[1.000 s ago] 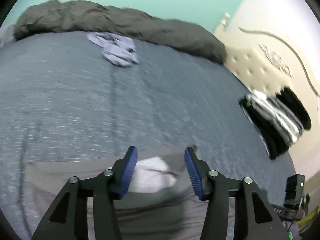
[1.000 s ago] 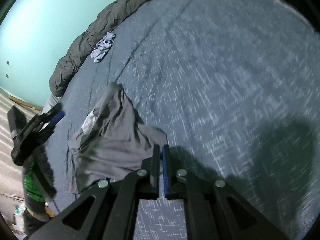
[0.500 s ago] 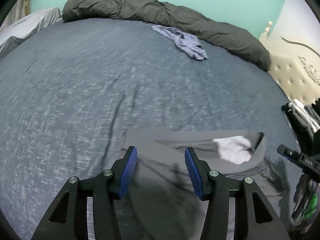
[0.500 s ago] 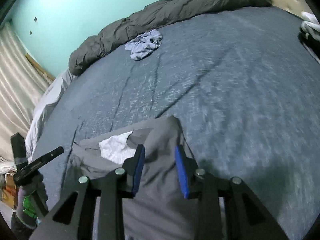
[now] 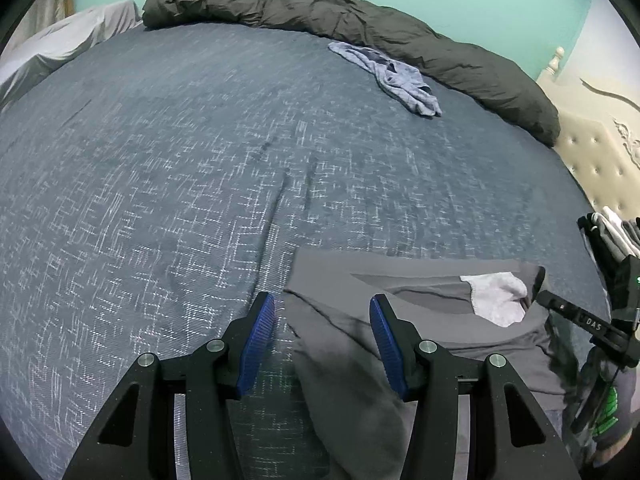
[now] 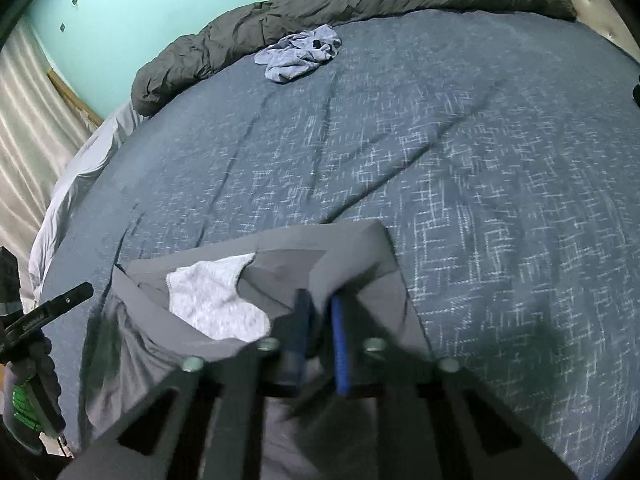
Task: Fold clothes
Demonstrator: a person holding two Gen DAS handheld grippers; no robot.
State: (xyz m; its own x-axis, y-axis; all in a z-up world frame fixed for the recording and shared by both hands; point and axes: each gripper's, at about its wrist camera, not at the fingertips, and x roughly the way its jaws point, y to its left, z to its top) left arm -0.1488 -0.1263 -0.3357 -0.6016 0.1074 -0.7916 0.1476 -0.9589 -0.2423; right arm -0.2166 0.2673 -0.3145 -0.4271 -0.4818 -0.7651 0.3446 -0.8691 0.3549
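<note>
A grey garment point(image 5: 400, 300) lies spread on the blue bedspread point(image 5: 200, 200), a white pocket lining point(image 5: 496, 296) turned out on it. My left gripper point(image 5: 322, 340) is open just above the garment's left edge, with cloth and bedspread between its pads. In the right wrist view the same garment point(image 6: 360, 264) and lining point(image 6: 212, 300) lie close below. My right gripper point(image 6: 320, 320) is blurred, its blue pads drawn in on a raised fold near the garment's right corner. Each gripper shows at the edge of the other's view: the right gripper point(image 5: 584, 324) and the left gripper point(image 6: 52, 308).
A dark grey duvet point(image 5: 360, 28) is bunched along the bed's far side, a crumpled light blue garment point(image 5: 396, 76) in front of it. A stack of folded clothes point(image 5: 616, 236) sits by the tufted headboard point(image 5: 592, 152). Pale bedding point(image 5: 60, 44) lies at the left.
My left gripper swung from over the white lining to the garment's left edge, staying open. My right gripper went from shut to open over the garment, then narrowed onto a fold.
</note>
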